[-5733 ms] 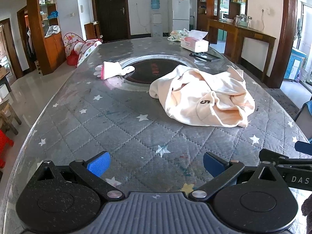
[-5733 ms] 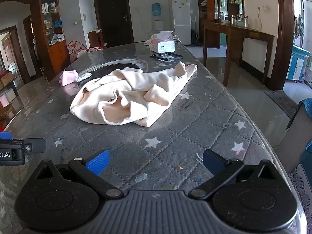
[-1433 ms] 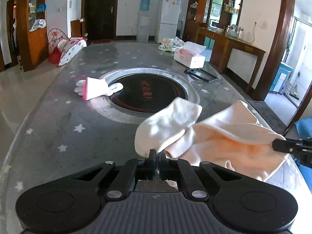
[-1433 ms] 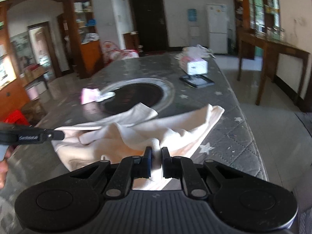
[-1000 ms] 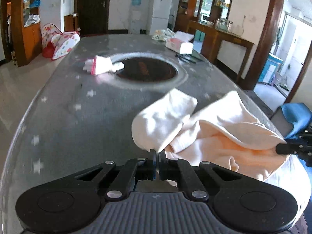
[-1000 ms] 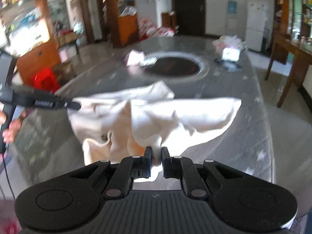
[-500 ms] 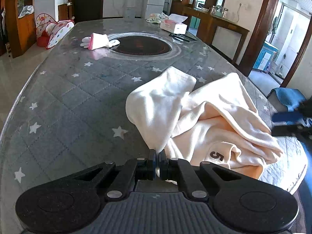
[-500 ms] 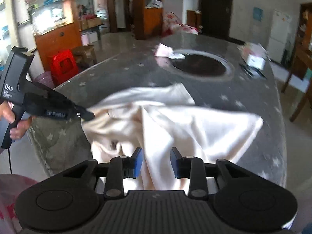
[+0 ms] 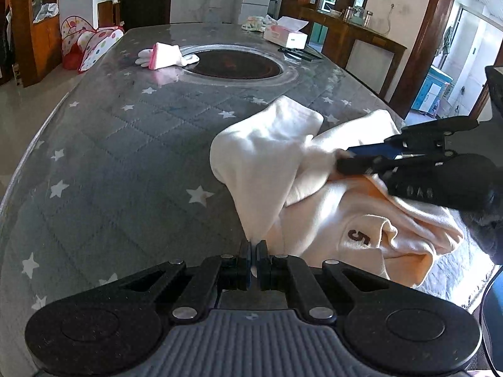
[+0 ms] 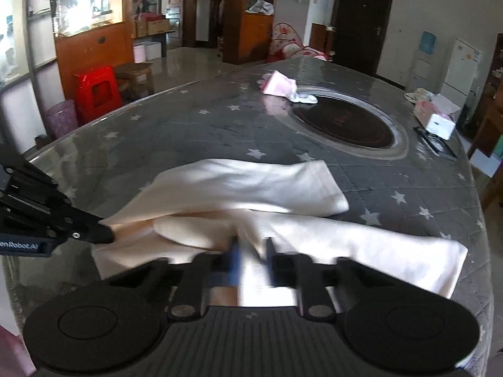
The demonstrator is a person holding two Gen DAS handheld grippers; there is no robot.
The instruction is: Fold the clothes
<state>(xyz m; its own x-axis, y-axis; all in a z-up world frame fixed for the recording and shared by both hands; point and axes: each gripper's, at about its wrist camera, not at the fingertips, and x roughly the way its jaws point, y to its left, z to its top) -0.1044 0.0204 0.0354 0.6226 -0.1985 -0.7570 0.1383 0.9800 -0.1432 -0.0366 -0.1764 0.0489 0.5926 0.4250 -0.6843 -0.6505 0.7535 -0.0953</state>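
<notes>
A cream sweatshirt (image 9: 317, 188) with a brown "5" lies crumpled on the near right part of the grey star-patterned table (image 9: 132, 144). My left gripper (image 9: 254, 253) is shut on a sleeve end of the sweatshirt at the near edge. In the right wrist view the sweatshirt (image 10: 283, 201) lies spread with two sleeves pointing right. My right gripper (image 10: 251, 248) is blurred by motion, its jaws a little apart over the cloth. It also shows in the left wrist view (image 9: 349, 160), reaching in from the right above the sweatshirt.
A round dark cooktop (image 9: 235, 64) is set in the table's middle. A pink and white glove (image 9: 163, 56) lies left of it. A tissue box (image 9: 284, 36) and a dark flat object (image 9: 298, 53) lie at the far right. A red stool (image 10: 97, 91) stands off the table.
My right gripper has let go of the sweatshirt, opened, and moved over the cloth toward the sleeves. The sweatshirt has been pulled to the near edge. My left gripper keeps its hold.
</notes>
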